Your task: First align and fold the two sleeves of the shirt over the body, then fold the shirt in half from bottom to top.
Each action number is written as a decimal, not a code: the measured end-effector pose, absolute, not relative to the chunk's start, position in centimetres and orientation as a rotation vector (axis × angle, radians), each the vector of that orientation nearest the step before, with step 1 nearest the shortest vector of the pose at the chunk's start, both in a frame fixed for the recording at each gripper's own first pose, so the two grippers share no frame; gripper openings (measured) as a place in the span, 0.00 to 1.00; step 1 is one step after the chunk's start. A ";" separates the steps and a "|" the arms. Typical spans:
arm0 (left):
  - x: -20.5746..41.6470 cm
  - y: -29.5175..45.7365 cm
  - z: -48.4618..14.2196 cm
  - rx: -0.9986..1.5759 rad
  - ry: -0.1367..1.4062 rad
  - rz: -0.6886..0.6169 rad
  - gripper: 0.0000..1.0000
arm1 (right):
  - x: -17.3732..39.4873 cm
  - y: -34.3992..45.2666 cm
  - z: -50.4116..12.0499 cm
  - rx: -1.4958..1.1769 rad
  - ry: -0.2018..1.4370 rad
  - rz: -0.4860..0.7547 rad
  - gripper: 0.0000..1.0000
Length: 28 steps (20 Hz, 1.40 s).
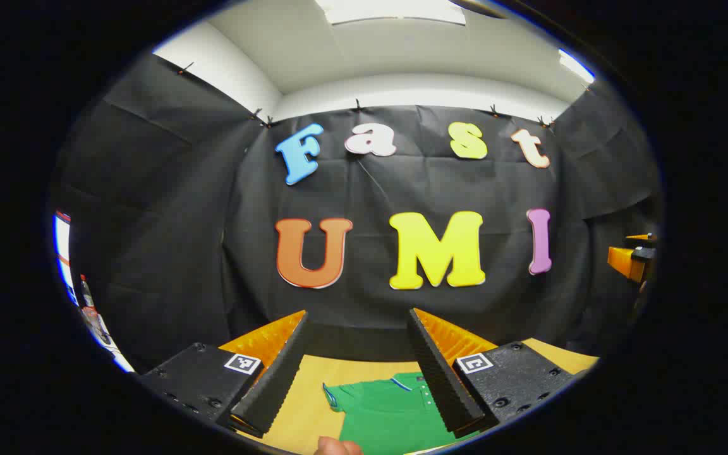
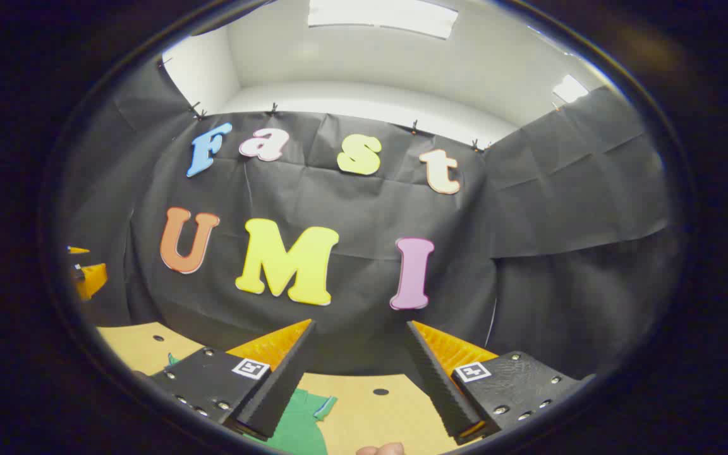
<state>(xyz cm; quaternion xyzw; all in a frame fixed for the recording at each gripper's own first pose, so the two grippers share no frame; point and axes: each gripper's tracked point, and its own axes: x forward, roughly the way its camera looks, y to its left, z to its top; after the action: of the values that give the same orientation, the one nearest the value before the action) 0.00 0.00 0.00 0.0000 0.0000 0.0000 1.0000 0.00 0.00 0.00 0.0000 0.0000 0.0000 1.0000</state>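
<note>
The booth's black cloth wall (image 1: 402, 253) stood ahead of you under a white ceiling with lit panels (image 1: 395, 11), and a tan table (image 1: 304, 404) with small holes lay below. Your left gripper (image 1: 357, 373) was spread wide with nothing between its fingers, held level above the table and aimed at the wall; past its tips the green shirt (image 1: 389, 414) lay flat on the table, collar toward the wall, one short sleeve out to the side. A fingertip (image 1: 337, 447) of your own showed at the bottom edge. Your right gripper (image 2: 361, 379) was likewise released and empty, tilted a little upward, with a sleeve of the shirt (image 2: 297, 423) on the table beneath its left finger. Each gripper showed at the far edge of the other's view. Nothing stood between either claw and the shirt.
</note>
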 end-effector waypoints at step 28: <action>3.6 -1.3 -2.5 0.052 0.033 -0.035 0.96 | 4.7 3.0 -7.1 0.089 0.184 0.056 0.90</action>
<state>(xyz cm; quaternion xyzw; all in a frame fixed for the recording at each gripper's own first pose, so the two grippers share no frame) 3.64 -1.31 -2.51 0.0261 0.0167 -0.0172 0.9994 4.71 3.01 -7.09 0.0446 0.0916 0.0279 0.9944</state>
